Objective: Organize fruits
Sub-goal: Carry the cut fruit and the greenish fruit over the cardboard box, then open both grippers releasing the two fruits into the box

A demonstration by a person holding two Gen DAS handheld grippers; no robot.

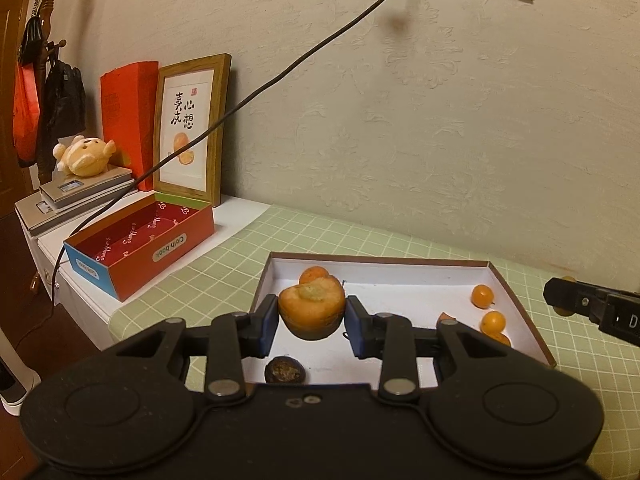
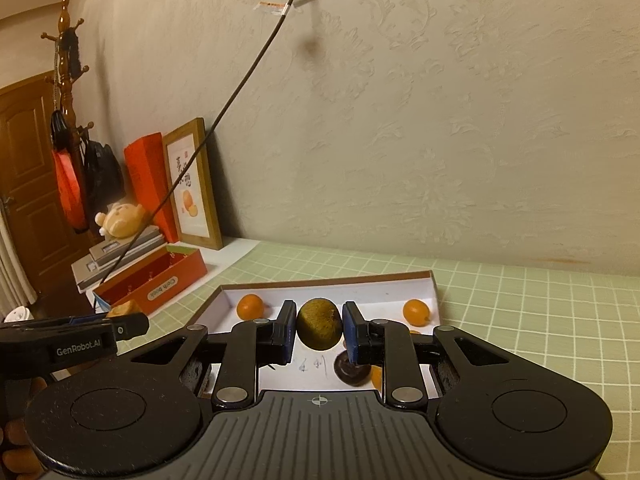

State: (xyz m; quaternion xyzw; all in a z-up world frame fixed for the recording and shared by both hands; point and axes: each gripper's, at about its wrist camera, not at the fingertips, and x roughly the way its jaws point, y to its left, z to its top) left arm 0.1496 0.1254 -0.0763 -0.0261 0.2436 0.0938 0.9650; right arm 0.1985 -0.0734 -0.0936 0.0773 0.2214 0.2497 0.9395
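Orange, partly peeled fruit (image 1: 311,312) is clamped in the left claw (image 1: 312,320) above the white tray (image 1: 400,292). The right claw (image 2: 319,330) grips a brownish-green kiwi (image 2: 319,329) over the same tray on the green checked surface (image 2: 540,320).

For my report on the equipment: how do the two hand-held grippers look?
Both are matte black. The left hand-held gripper and right hand-held gripper have blue finger pads, linkage arms with silver rivets, and two round discs. The left's side bears white "GenRobot.AI" lettering. No cables or sleeves show.
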